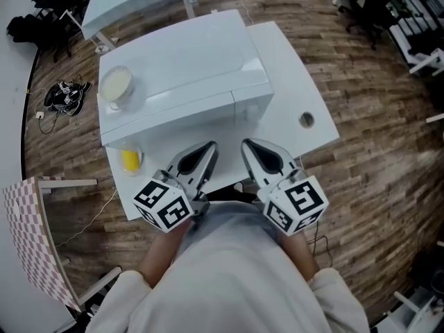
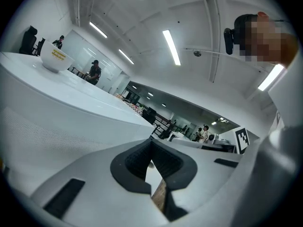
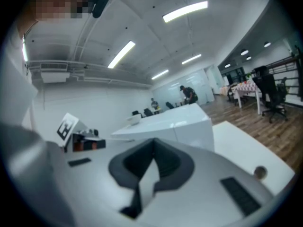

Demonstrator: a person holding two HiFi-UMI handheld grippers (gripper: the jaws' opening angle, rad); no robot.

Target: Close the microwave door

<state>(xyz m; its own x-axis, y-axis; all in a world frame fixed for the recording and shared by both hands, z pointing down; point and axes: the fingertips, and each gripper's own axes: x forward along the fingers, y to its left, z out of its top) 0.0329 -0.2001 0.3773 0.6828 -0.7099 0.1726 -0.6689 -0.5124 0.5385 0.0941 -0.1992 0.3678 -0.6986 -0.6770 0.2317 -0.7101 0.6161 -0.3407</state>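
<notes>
Microwave just ahead of left claw

The left gripper and right gripper are grey with black-lined jaws. Behind the jaws, each bears a white cube with black square markers: left cube, right cube. Cream sleeves flank a pale grey top.

- the microwave is a plain white box, upright on the white desk, front side toward the person
- its door looks shut already, flush with the front, with a narrower panel just right of it
</notes>
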